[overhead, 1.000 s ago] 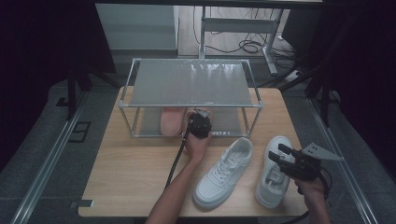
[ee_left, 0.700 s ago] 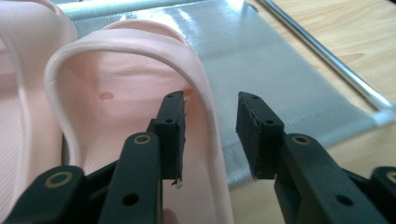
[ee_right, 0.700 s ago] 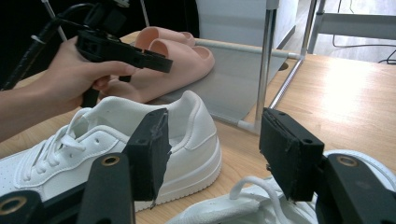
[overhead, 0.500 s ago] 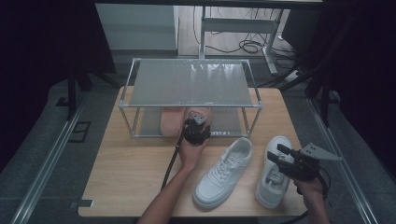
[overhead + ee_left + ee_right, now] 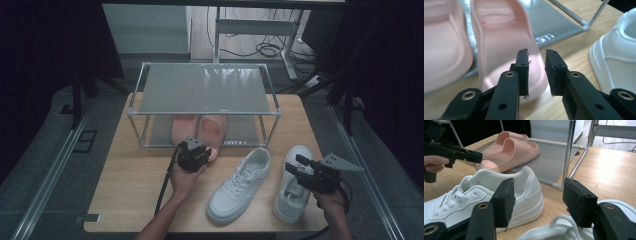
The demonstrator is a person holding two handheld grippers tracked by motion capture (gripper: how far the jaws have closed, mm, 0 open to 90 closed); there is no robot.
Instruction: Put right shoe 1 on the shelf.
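Two pink slippers lie side by side on the rack's lower shelf, one to the left (image 5: 181, 127) and one to the right (image 5: 214, 131). The right slipper (image 5: 506, 45) has its heel hanging over the shelf's front edge. My left gripper (image 5: 196, 145) sits just in front of that heel. Its jaws (image 5: 536, 53) have just been closing to a narrow gap with nothing between them. Two white sneakers stand on the table, one in the middle (image 5: 240, 185) and one at the right (image 5: 292, 192). My right gripper (image 5: 292, 167) hovers open over the right sneaker, jaws wide (image 5: 539, 185).
A metal-framed rack (image 5: 205, 90) with a grey top shelf stands at the back of the wooden table (image 5: 130, 190). A rack leg (image 5: 567, 155) stands just beyond the middle sneaker (image 5: 481, 197). Dark floor and cables lie past the table.
My left gripper has drawn back from under the rack toward the near left, leaving the right slipper on the lower shelf. The right gripper has stayed put.
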